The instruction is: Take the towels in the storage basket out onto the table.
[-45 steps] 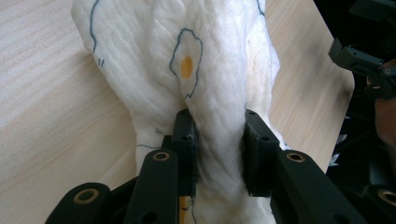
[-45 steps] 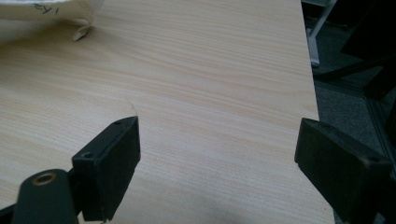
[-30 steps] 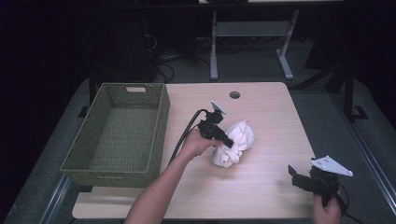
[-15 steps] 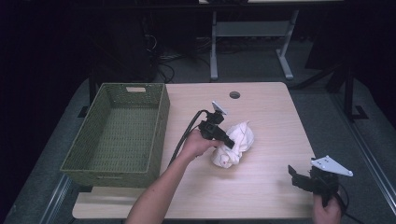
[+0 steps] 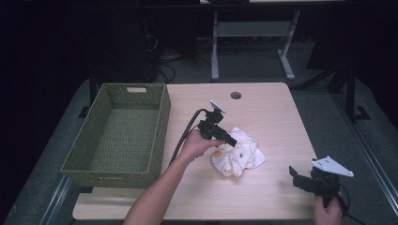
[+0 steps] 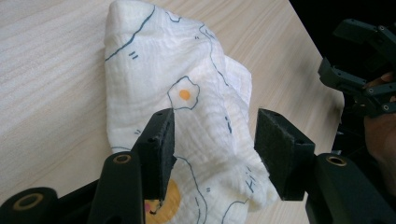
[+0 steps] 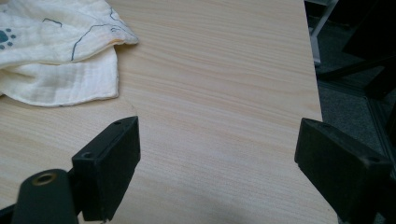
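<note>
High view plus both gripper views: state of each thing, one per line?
Cloth: crumpled heap on the table, not in the basket.
Basket: upright, empty.
Left gripper: jaws just been opening, cloth between them, pads off it.
Right gripper: open wide, nothing between the jaws.

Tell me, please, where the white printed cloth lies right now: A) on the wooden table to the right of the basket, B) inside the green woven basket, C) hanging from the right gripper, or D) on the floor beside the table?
A: the white printed cloth lies crumpled on the wooden table, right of the green woven basket, at the left gripper.
</note>
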Demonstrator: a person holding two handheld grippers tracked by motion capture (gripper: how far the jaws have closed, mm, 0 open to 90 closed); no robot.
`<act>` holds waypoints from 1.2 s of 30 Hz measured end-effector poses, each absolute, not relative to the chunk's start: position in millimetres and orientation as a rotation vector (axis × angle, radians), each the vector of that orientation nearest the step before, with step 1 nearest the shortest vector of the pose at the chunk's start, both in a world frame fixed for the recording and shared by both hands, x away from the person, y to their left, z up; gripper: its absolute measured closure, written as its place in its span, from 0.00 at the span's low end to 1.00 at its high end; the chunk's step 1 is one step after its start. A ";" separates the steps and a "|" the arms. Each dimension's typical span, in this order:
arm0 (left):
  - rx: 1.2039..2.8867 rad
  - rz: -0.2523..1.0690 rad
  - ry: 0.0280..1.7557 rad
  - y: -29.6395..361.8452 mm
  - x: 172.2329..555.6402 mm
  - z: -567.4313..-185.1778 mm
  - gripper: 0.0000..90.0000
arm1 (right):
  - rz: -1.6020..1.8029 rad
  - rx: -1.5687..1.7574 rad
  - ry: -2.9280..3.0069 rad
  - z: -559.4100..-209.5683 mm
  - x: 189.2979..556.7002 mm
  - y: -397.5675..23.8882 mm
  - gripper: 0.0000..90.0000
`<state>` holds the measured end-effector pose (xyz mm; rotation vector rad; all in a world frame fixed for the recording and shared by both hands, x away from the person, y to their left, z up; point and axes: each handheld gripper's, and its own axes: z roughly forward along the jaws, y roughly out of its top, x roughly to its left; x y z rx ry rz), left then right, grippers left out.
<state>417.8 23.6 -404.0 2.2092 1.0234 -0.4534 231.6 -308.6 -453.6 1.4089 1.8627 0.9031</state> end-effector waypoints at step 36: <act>2.113 -0.384 0.963 67.8 380.3 -397.7 0.28 | 0.884 1.415 1.875 -456.6 232.8 -307.2 0.15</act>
